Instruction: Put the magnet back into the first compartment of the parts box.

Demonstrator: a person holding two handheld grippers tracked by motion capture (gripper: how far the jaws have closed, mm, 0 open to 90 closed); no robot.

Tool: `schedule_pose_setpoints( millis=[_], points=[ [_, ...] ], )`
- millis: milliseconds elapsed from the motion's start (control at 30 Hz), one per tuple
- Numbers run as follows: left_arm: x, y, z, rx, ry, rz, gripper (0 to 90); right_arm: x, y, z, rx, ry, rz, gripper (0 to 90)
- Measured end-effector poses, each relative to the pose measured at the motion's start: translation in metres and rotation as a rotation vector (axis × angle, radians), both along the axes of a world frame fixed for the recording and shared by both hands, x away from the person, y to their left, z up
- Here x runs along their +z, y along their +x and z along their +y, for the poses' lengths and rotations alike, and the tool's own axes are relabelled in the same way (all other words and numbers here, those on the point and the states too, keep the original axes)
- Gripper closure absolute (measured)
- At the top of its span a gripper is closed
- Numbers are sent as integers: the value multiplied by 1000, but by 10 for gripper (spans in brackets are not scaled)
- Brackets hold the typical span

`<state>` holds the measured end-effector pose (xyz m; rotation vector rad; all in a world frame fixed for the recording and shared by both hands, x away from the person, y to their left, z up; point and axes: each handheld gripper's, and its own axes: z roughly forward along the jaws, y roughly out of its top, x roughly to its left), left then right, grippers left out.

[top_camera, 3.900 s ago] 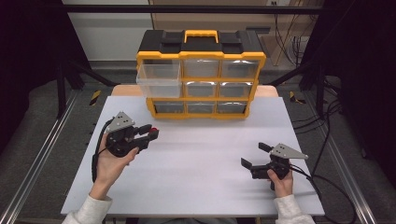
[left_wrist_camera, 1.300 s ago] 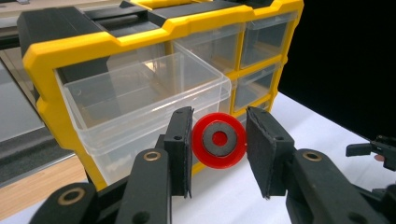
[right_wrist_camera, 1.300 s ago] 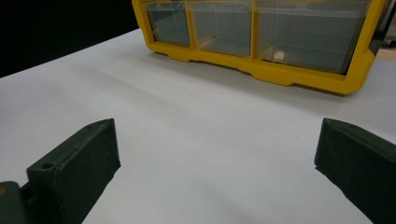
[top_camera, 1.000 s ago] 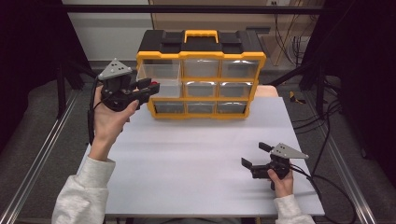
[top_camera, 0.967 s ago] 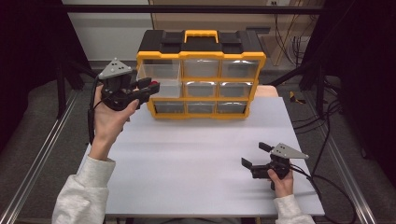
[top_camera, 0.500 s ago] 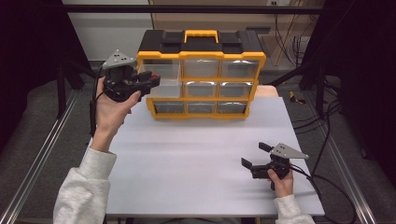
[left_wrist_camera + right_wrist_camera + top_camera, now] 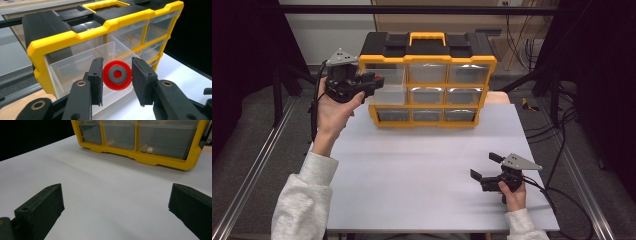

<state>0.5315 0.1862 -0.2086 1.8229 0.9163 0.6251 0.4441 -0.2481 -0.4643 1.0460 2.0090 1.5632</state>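
Left gripper [image 7: 117, 82]: jaws held red ring [image 7: 116, 75] over pulled-out top-left drawer [image 7: 82, 65] | Right gripper [image 7: 486, 176]: jaws wide, on surface [image 7: 422, 175] | Advice: centre ring over drawer, then release.

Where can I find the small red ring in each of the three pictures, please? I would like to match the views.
High view: the red ring is at upper left, at the tip of the left tongs, before the pulled-out clear drawer.
Left gripper view: lower centre, between the two black jaws, by the same drawer.
Right gripper view: not in it.
Shared landmark: the yellow organizer, at top centre in the high view.
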Motion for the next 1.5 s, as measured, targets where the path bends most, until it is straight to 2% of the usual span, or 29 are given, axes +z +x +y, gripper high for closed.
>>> schedule_pose_setpoints(
  millis=[767, 1267, 1500],
  points=[
    [2, 22, -1, 31, 8, 21, 618, 0, 0, 0, 5, 2, 0, 5],
    [-6, 38, -1, 50, 17, 32, 619, 0, 0, 0, 4, 4, 2, 6],
    [-11, 41, -3, 48, 38, 36, 618, 0, 0, 0, 4, 3, 2, 6]
  ],
)
